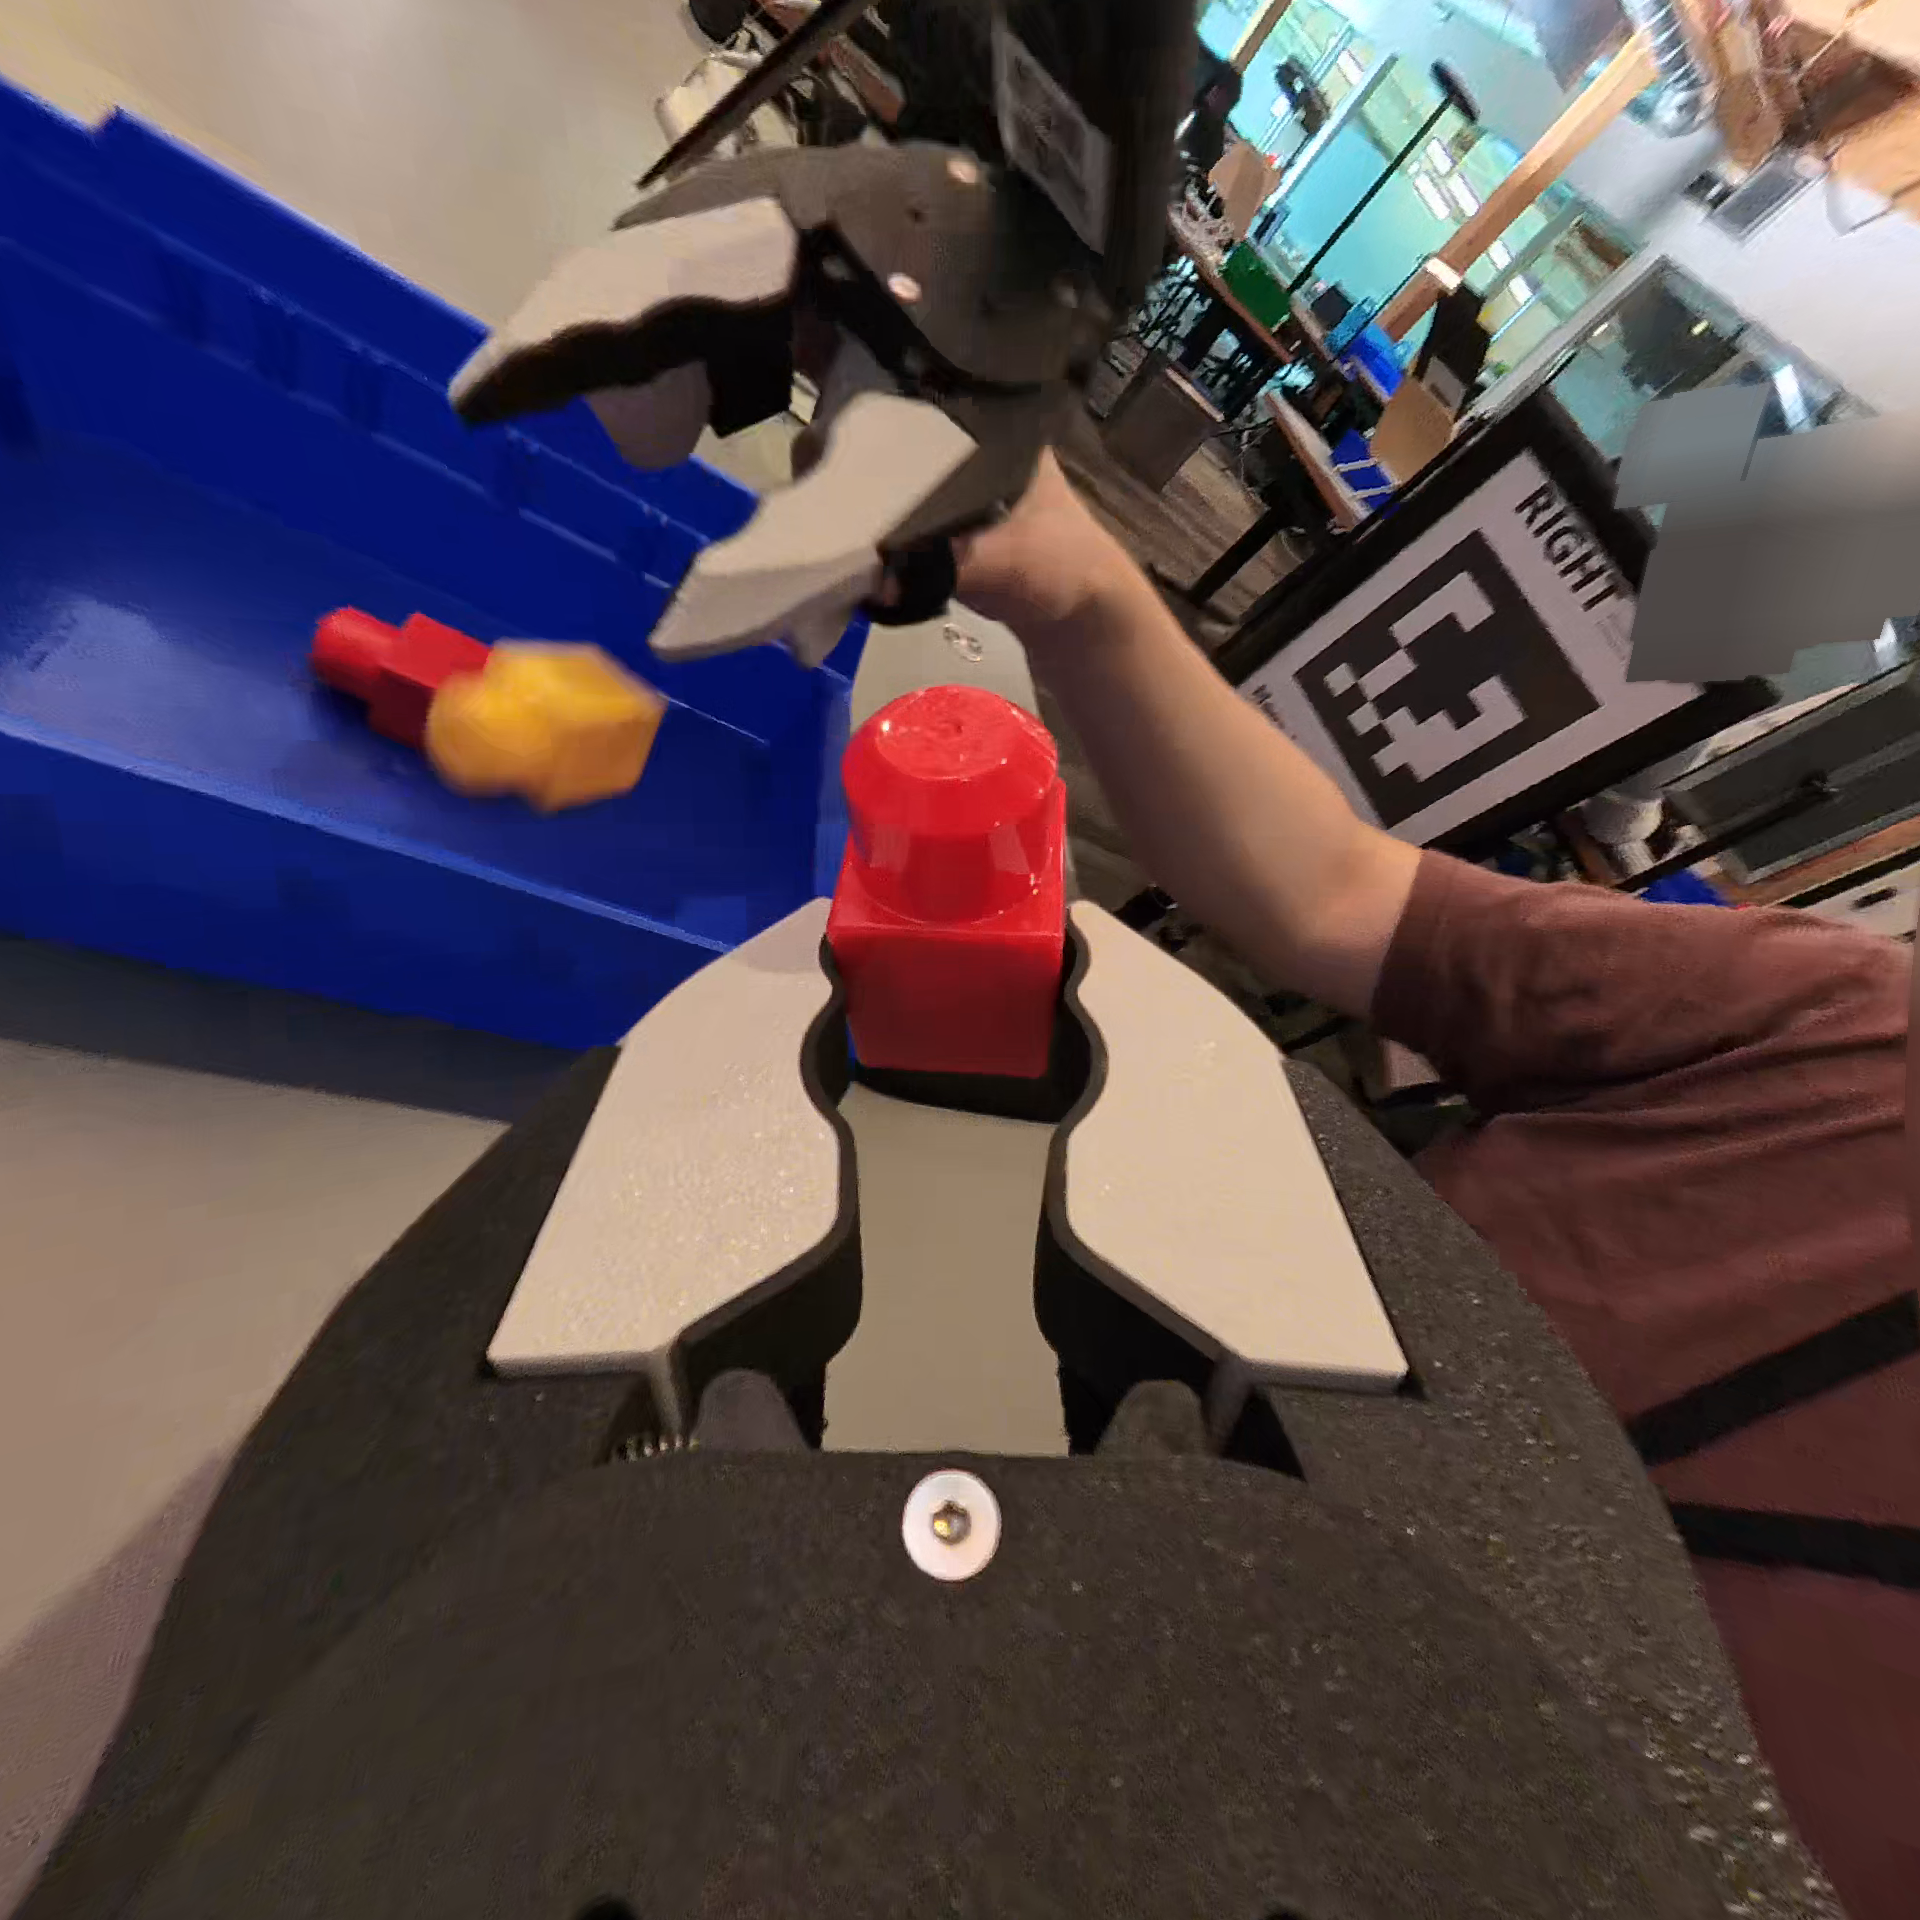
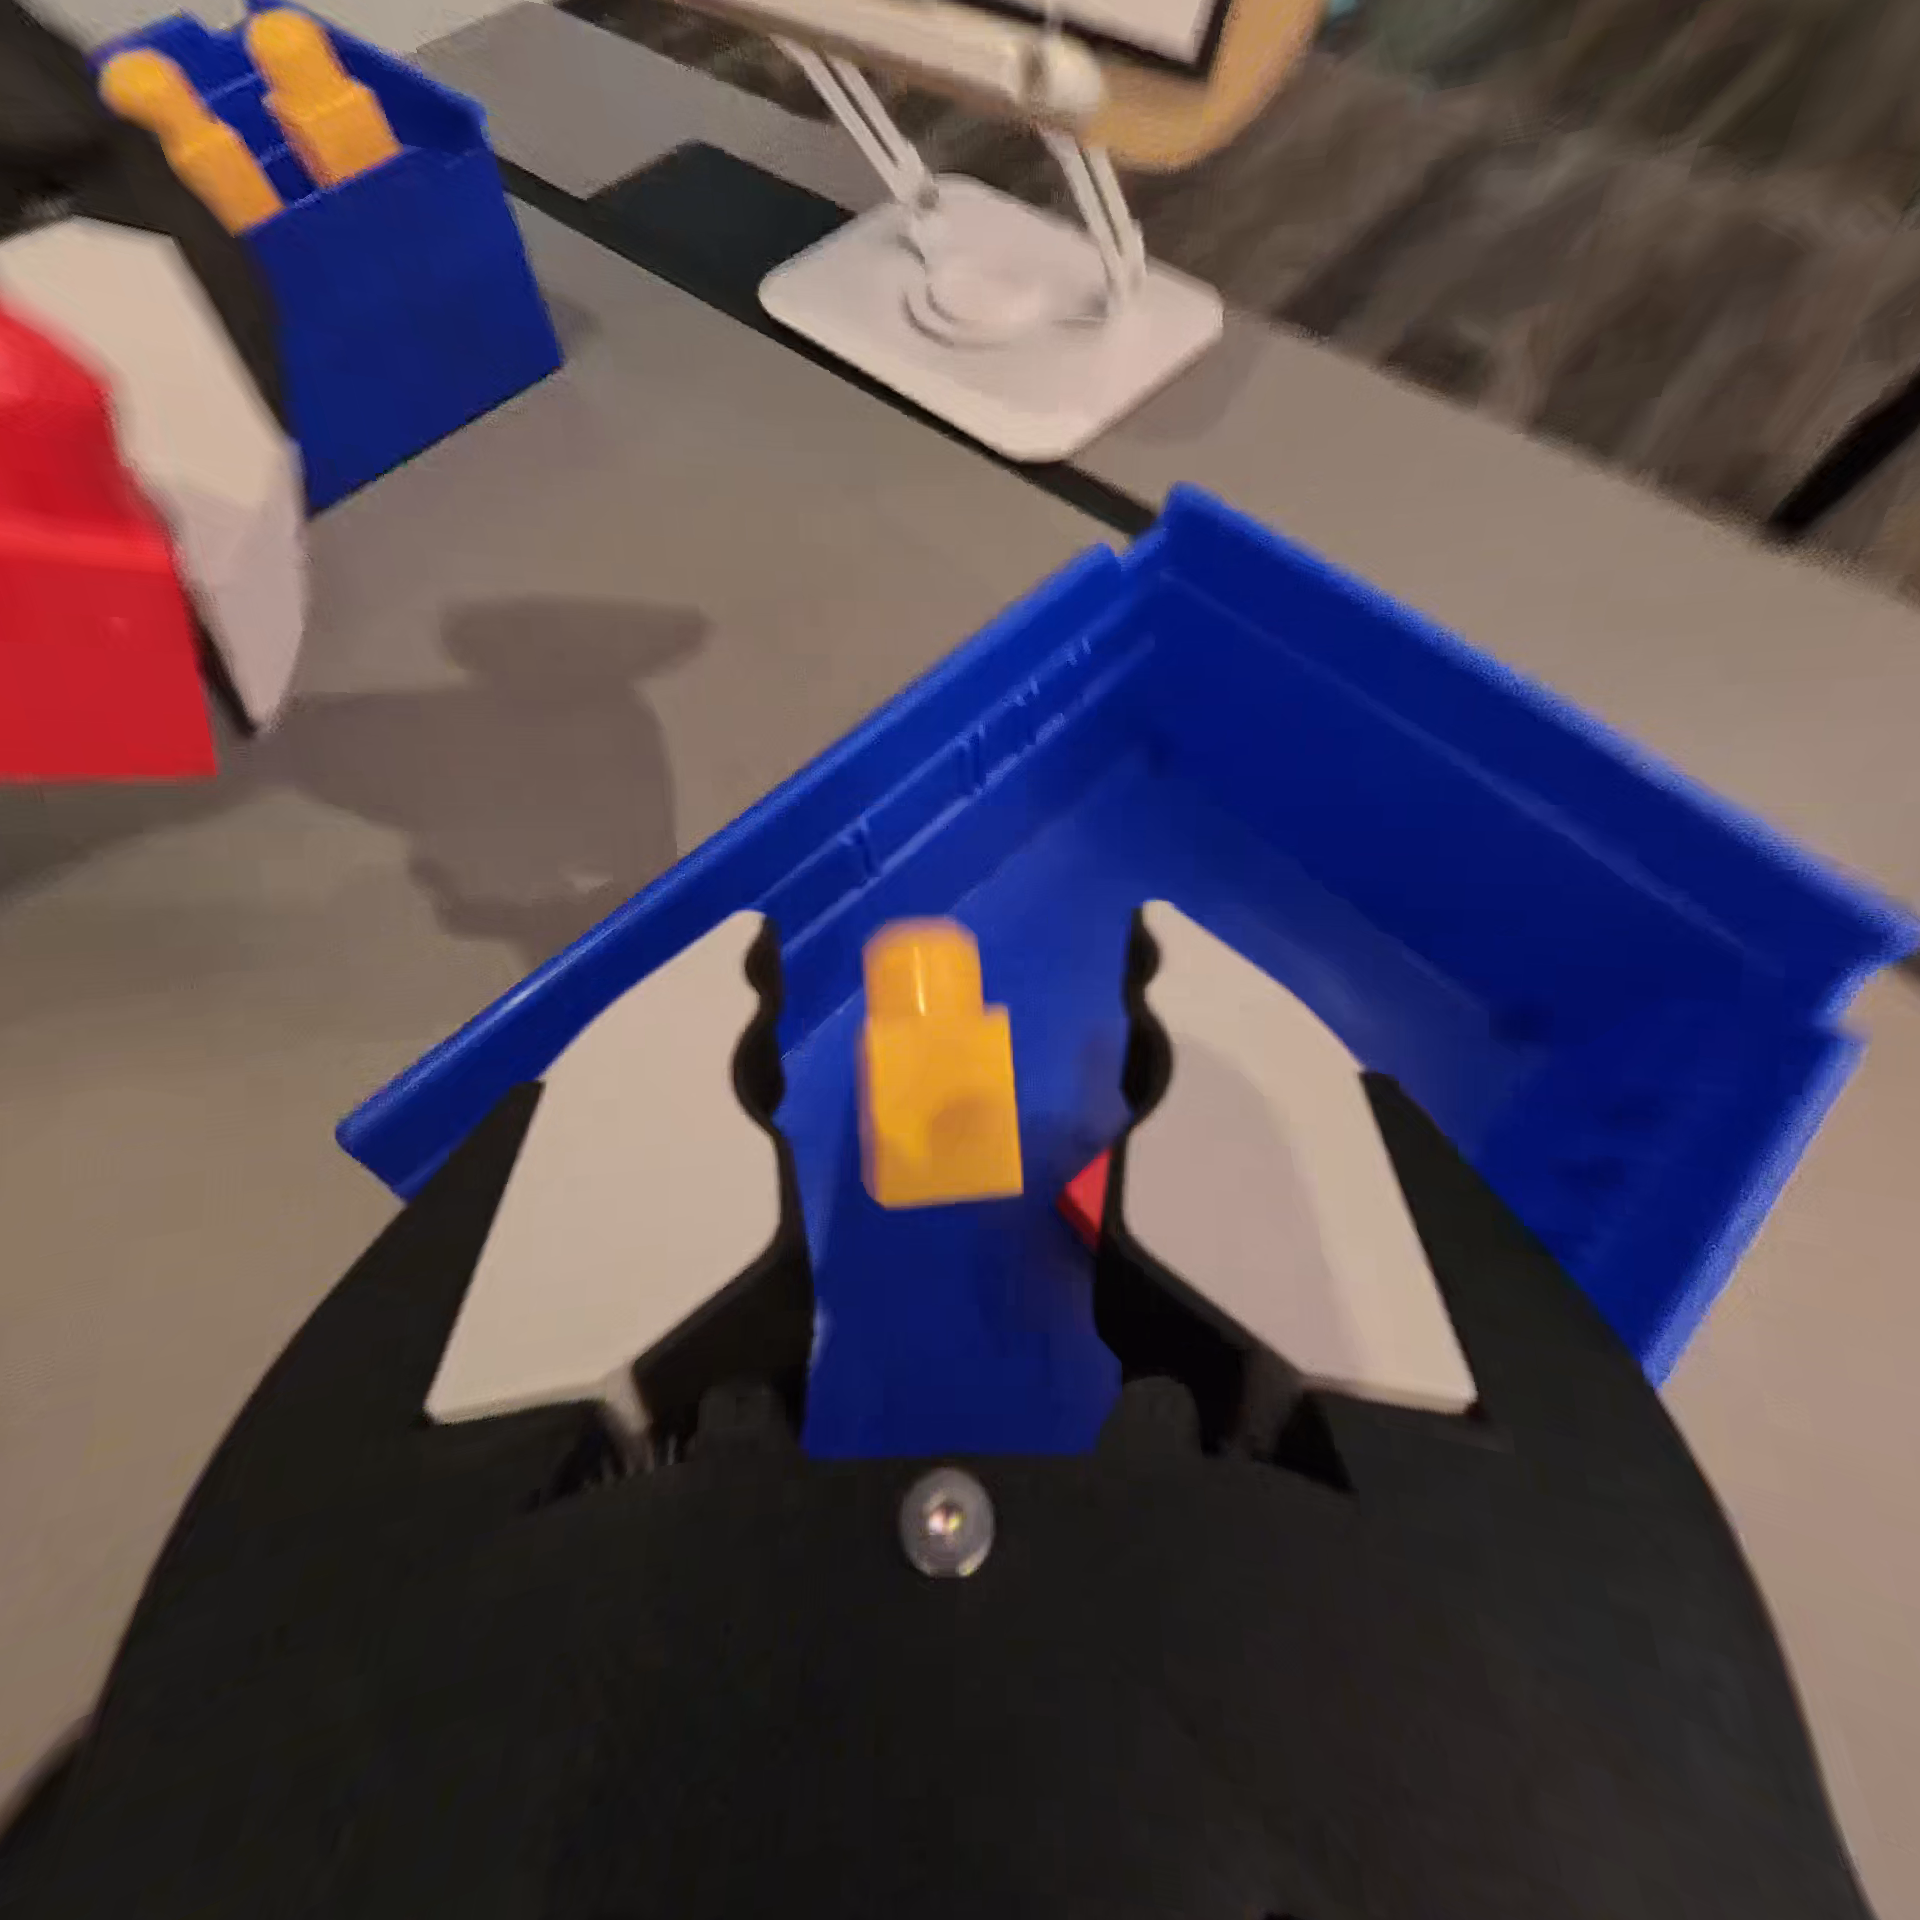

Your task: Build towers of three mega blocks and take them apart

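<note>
The left gripper (image 1: 948, 987) fingers are clamping a red block (image 1: 948, 935); the right gripper (image 2: 948, 997) fingers are gaping wide over a yellow block (image 2: 940, 1101) in the bin (image 2: 1507, 790).

A grey table (image 2: 644, 499) carries a white stand (image 2: 997, 322) at 12 o'clock. Beyond, at 1 o'clock, desks (image 1: 1288, 343), teal glass walls (image 1: 1340, 156) and wooden beams (image 1: 1527, 156).

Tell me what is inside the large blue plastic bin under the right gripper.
Inside the large blue plastic bin: a blurred yellow block and a red block beside it. The right gripper, open above, covers part of the floor.
</note>
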The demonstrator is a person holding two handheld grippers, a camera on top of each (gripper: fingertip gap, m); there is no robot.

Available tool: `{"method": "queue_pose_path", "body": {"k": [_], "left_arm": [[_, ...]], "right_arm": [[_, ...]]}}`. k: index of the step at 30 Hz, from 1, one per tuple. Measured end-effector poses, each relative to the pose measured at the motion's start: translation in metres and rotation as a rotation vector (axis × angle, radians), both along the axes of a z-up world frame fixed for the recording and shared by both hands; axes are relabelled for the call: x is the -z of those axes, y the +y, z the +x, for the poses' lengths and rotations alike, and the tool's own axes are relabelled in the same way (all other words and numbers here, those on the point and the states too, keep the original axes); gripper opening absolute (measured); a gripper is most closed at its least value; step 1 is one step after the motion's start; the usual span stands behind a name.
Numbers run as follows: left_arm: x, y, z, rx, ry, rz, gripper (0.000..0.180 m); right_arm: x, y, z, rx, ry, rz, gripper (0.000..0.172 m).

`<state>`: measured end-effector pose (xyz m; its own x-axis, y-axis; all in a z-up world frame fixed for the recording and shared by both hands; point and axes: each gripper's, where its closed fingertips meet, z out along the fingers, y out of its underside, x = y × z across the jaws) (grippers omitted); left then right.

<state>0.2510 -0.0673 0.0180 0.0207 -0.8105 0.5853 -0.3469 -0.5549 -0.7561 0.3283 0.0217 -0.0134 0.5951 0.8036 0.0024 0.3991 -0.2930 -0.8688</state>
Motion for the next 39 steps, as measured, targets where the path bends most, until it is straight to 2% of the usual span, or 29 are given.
{"method": "queue_pose_path", "body": {"k": [3, 5, 6, 7, 9, 10, 11, 14, 16, 17, 20, 23, 25, 27, 28, 30, 33, 35, 39], "left_arm": [[0.000, -0.001, -0.001, 0.018, 0.001, -0.065, 0.036], [-0.004, -0.004, 0.001, 0.038, -0.017, -0.093, 0.036], [-0.008, -0.008, 0.003, 0.057, -0.037, -0.117, 0.036], [-0.011, -0.011, 0.005, 0.073, -0.055, -0.142, 0.036], [-0.019, -0.019, 0.007, 0.116, -0.089, -0.162, 0.036], [-0.022, -0.023, 0.008, 0.130, -0.102, -0.173, 0.036], [-0.024, -0.026, 0.008, 0.136, -0.102, -0.179, 0.036], [-0.036, -0.027, -0.001, 0.101, -0.158, -0.195, 0.043], [-0.045, -0.026, -0.023, 0.012, -0.182, -0.170, 0.048], [-0.047, -0.027, -0.038, -0.053, -0.180, -0.117, 0.048], [-0.047, -0.033, -0.099, -0.324, -0.105, 0.114, 0.048], [-0.046, -0.049, -0.173, -0.643, -0.007, 0.308, 0.048], [-0.037, -0.058, -0.234, -0.906, 0.131, 0.430, 0.051], [-0.024, -0.065, -0.302, -1.174, 0.333, 0.545, 0.067], [-0.018, -0.069, -0.326, -1.251, 0.412, 0.582, 0.067], [-0.001, -0.071, -0.344, -1.267, 0.468, 0.565, 0.069], [0.032, -0.060, -0.337, -1.222, 0.466, 0.390, 0.075], [0.050, -0.047, -0.343, -1.257, 0.511, 0.346, 0.066], [0.074, -0.034, -0.359, -1.288, 0.657, 0.370, 0.048]], "right_arm": [[-0.052, -0.049, -0.042, -0.230, 0.129, 0.305, 0.076], [-0.075, -0.073, -0.063, -0.303, 0.091, 0.486, 0.078], [-0.081, -0.081, -0.072, -0.333, 0.060, 0.543, 0.084], [-0.081, -0.088, -0.081, -0.374, 0.029, 0.560, 0.091], [-0.075, -0.094, -0.095, -0.422, -0.037, 0.559, 0.090], [-0.072, -0.095, -0.099, -0.438, -0.065, 0.571, 0.085], [-0.072, -0.097, -0.101, -0.448, -0.078, 0.584, 0.066], [-0.082, -0.098, -0.098, -0.444, 0.000, 0.565, 0.065], [-0.080, -0.081, -0.078, -0.371, 0.001, 0.540, 0.065], [-0.070, -0.065, -0.063, -0.316, -0.038, 0.495, 0.065], [-0.013, -0.010, -0.008, -0.087, -0.240, 0.290, 0.067], [0.032, 0.011, 0.018, 0.023, -0.314, 0.126, 0.072], [0.036, 0.014, 0.018, 0.052, -0.285, 0.114, 0.081], [0.030, 0.011, 0.009, 0.033, -0.232, 0.136, 0.082], [0.026, 0.009, 0.004, 0.020, -0.210, 0.145, 0.081], [0.020, 0.006, -0.004, -0.004, -0.188, 0.144, 0.081], [0.018, 0.002, -0.016, -0.033, -0.199, 0.132, 0.082], [0.017, -0.005, -0.025, -0.061, -0.206, 0.134, 0.081], [0.022, -0.023, -0.035, -0.117, -0.251, 0.142, 0.080]]}}
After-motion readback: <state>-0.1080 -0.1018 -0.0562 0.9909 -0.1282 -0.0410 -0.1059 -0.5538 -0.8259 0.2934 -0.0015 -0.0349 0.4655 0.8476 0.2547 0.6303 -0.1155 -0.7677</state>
